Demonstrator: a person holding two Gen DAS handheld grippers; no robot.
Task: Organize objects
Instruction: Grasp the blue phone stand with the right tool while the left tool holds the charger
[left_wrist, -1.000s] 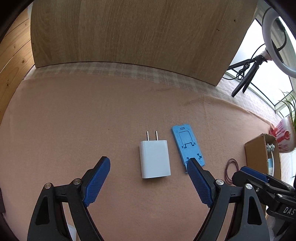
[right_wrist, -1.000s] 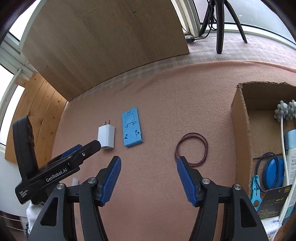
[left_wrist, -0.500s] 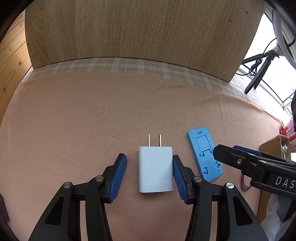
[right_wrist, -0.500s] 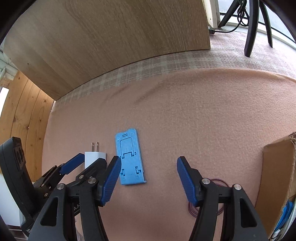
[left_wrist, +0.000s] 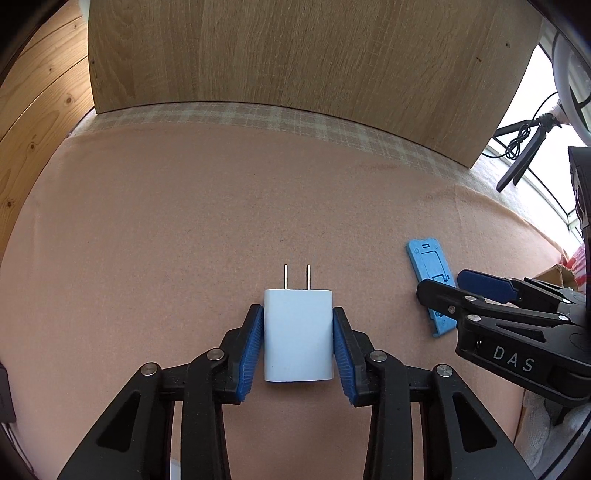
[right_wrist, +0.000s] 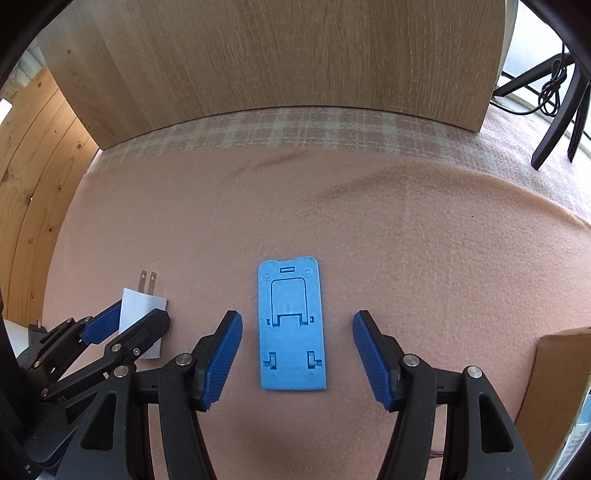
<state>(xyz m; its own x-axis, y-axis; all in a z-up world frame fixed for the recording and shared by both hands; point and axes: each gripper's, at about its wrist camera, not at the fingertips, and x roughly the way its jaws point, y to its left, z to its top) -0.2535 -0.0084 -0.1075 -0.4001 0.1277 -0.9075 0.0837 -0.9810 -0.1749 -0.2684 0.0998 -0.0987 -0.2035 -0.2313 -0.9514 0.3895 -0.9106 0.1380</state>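
**A:** Closest in, the left gripper (left_wrist: 298, 349) has both blue pads pressed on the long sides of the white charger (left_wrist: 297, 335), so it's clamped on it. The charger looks flat on the pink tabletop (left_wrist: 147, 240), prongs pointing away. Any guess how it'll handle?

**B:** Looks like a rigid plastic block, probably light, smooth sides. The ribbed pads should bite fine on the flat faces. I'd hold it mid-body like it's doing and stay off the prongs.

**A:** And the right gripper (right_wrist: 297, 356)?

**B:** Jaws wide apart, straddling the blue phone stand (right_wrist: 291, 325), which lies folded flat between the pads with a gap on each side, touching neither. It's thin and stiff, I think, so it sits low. My guess is you'd pinch the long edges right down at the cloth, or the pads could slide over the top.

**A:** Farther out?

**B:** Cardboard box (right_wrist: 563, 373) off to the right, then the wood panel (right_wrist: 295, 55) standing at the back.
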